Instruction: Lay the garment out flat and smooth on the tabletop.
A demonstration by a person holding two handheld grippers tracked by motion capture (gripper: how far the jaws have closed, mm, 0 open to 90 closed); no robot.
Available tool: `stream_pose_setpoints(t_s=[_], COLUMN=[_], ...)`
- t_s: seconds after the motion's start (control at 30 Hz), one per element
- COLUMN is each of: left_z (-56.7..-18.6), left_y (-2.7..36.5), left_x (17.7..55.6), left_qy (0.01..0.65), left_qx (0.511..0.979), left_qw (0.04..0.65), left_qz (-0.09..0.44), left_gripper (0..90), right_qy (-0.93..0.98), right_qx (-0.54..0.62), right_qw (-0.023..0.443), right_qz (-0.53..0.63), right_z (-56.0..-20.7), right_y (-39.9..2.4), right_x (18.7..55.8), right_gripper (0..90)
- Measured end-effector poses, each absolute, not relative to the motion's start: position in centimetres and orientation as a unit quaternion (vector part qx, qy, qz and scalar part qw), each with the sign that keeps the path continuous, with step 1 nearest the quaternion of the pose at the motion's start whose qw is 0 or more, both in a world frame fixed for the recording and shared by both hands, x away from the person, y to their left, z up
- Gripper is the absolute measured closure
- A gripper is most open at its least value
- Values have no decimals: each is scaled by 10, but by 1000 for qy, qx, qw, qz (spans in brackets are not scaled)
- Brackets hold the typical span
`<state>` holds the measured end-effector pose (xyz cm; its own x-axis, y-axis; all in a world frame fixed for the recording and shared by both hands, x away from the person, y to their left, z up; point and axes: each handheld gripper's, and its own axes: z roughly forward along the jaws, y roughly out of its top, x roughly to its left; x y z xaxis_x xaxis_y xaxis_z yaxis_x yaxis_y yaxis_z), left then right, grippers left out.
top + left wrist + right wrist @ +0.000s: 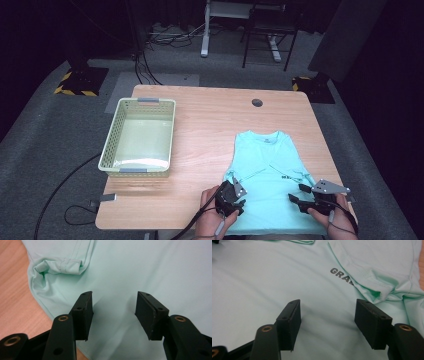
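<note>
A pale green basket (138, 137) sits near the table's (210, 120) left edge, and a mint shirt (270, 170) lies flat at the near right corner, where the left gripper (231, 200) and right gripper (306, 200) hover over its hem, jaws apart, gripping nothing.

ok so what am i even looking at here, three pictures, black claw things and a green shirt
A person sits at a wooden table holding a hand-operated tool in each hand: the left gripper and the right gripper. The wide picture comes from a camera overhead. The other two come from small cameras riding on each tool, looking along its black jaws. A mint-green shirt lies flat with its sleeves folded in, beside a pale basket. Both pairs of jaws stand open above the fabric; nothing is held.
</note>
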<state>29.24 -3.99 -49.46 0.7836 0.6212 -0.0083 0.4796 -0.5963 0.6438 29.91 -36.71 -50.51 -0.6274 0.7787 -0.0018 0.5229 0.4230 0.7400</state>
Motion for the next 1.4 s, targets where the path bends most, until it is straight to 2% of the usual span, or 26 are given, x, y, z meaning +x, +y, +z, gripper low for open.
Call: stream_pose_setpoints(t_s=[0.07,0.23,0.37,0.47,0.8,1.4], left_z=[-492,-488,-493,-495,-492,-462], left_y=[-38,-41,-43,-41,-29,-42], left_x=[291,304,312,310,297,313], left_qy=[318,325,332,336,338,321], left_qx=[882,875,879,876,876,867], left_qw=[330,333,312,318,318,355], left_qz=[108,133,138,134,134,139], left_gripper=[449,425,425,439,444,416], right_qy=[831,820,814,816,822,820], right_qx=[395,395,411,417,398,398], right_qw=[166,184,191,185,182,181], right_qz=[355,371,363,356,365,369], right_z=[-502,-496,-499,-505,-506,-507], right_y=[-367,-370,-377,-381,-375,-376], right_x=[296,305,323,329,318,318], right_gripper=[373,352,339,313,322,322])
